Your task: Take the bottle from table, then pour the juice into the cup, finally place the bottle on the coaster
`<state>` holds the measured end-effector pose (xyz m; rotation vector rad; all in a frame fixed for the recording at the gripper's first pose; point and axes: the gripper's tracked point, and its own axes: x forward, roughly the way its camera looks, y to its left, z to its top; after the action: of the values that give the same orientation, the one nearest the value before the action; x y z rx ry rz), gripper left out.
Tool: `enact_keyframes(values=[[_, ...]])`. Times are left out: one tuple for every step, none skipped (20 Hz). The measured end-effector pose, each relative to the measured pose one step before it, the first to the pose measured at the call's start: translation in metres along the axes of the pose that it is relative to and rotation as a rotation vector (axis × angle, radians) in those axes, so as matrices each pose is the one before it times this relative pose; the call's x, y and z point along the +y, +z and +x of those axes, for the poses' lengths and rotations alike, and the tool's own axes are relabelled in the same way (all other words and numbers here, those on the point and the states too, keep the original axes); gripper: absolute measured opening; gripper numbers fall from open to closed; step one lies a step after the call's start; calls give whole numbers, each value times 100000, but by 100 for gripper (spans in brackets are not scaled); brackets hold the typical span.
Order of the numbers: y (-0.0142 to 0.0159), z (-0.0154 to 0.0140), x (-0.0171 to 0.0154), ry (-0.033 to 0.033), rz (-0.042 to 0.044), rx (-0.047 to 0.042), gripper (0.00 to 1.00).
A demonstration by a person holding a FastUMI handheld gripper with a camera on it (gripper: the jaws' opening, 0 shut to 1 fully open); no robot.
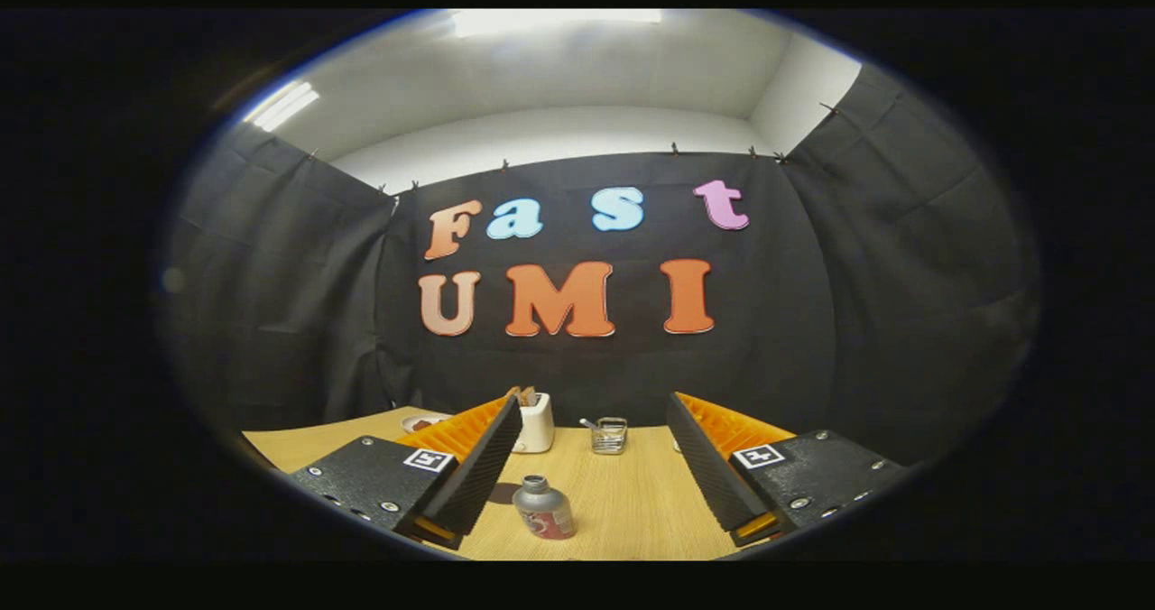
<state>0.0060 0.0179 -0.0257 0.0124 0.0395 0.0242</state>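
A small grey bottle (544,508) with a grey cap and a red and white label stands upright on the wooden table (632,502). It sits between my fingers, low near their bases and closer to the left finger (474,470). My gripper (595,404) is open wide and touches nothing. A clear glass cup (609,435) with a thin stick in it stands beyond the fingers, at the table's far edge. A round pale disc with a brown centre (420,423) peeks out behind the left finger; I cannot tell whether it is the coaster.
A white toaster (534,422) with toast in it stands at the far edge, just past the left fingertip and left of the cup. Black cloth walls close the booth on three sides behind the table.
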Motion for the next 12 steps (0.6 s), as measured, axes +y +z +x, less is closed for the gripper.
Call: enact_keyframes(values=[[-525, 136, 267, 163, -1003, 523, 96], [-547, 78, 411, 590, -900, 500, 97], [-521, 66, 533, 1171, -497, 188, 97], [-676, 73, 513, 1114, -115, 228, 97], [-827, 58, 400, 899, 91, 670, 97], [-1072, 146, 308, 668, 244, 1090, 97], [-1132, 180, 238, 670, 278, 1423, 96], [-1092, 258, 237, 374, 407, 1579, 96], [-1084, 138, 63, 295, 563, 1557, 97], [-1036, 254, 174, 349, 929, 1443, 97], [-943, 110, 268, 983, 1112, 1358, 97], [-1015, 203, 380, 1275, 943, 916, 97]])
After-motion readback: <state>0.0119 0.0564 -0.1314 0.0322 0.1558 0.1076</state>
